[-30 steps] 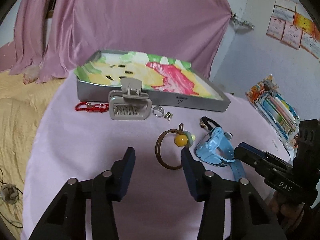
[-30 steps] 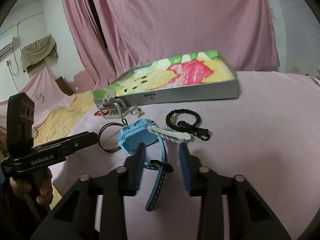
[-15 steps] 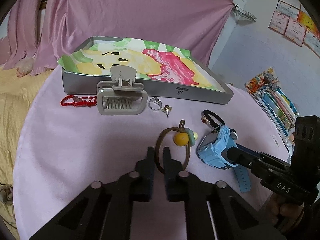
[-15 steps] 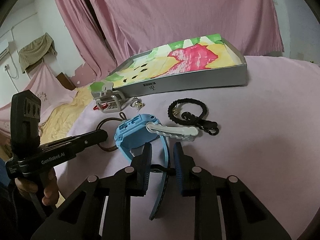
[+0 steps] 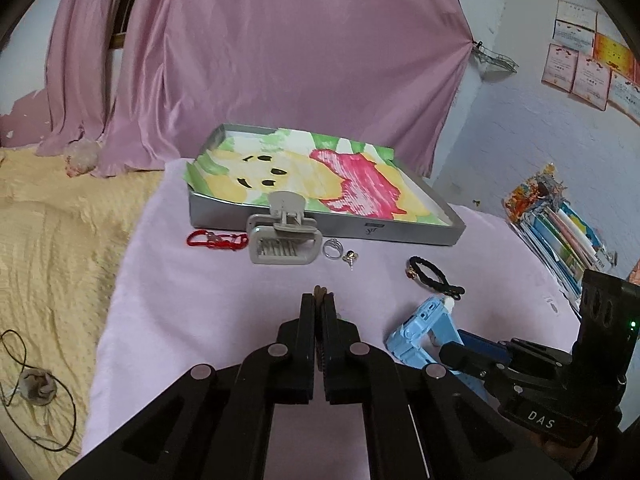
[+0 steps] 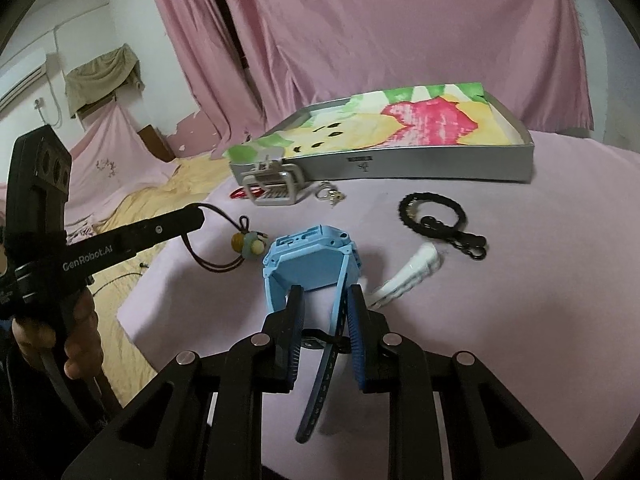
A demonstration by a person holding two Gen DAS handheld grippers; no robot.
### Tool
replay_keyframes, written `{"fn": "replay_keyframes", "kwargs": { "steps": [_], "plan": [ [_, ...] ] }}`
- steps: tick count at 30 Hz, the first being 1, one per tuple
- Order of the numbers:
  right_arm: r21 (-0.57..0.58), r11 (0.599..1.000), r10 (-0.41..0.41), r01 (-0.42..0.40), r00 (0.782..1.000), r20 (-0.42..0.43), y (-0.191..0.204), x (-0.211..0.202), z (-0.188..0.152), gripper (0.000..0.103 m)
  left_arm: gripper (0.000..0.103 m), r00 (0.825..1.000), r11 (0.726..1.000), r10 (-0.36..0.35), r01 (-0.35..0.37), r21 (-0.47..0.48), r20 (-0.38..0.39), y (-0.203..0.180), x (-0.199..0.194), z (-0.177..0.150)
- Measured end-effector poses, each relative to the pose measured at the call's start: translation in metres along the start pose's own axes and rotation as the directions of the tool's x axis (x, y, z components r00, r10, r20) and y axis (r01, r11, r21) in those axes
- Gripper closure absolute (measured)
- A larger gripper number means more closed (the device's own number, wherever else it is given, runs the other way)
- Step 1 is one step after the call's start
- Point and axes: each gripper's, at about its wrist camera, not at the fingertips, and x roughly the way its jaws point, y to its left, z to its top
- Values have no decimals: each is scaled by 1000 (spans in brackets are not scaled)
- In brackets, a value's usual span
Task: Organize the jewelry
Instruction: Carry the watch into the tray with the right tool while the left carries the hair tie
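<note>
Left gripper: clenched on brown elastic hair tie with yellow bead, lifted. Right gripper: apparently grasping pale blue plastic watch by its strap, above pink cloth.

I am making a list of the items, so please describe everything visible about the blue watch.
The blue watch looks like light blue plastic, with a chunky squarish case and a perforated strap. It is lifted and tilted, its flat underside toward the right wrist camera. The right gripper has its jaws around the strap, whose darker blue free end hangs down between them. A white clip lies close beside it on the pink cloth; contact there is unclear.
</note>
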Motion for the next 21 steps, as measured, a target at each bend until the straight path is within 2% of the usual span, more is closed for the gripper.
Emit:
{"fn": "replay_keyframes", "kwargs": {
  "steps": [7,12,19,20,21],
  "plan": [
    [-6,1000,30,-30,999,-37,-1,5,2,84,100,1000,1000,6,-6,-2,-6,1,-2,-5],
    [37,999,43,-40,996,-79,-10,16,10,83,100,1000,1000,7,-7,-9,-8,2,0,-6],
    [14,999,47,-46,993,-112,-5,33,24,83,100,1000,1000,1,-1,-16,-20,4,5,-7],
    [2,999,38,-38,993,-113,-4,35,24,84,100,1000,1000,-1,0,-17,-21,4,6,-7],
    [-9,1000,27,-28,994,-109,-2,35,25,92,100,1000,1000,-1,1,-16,-21,4,7,-6]
  ]
}}
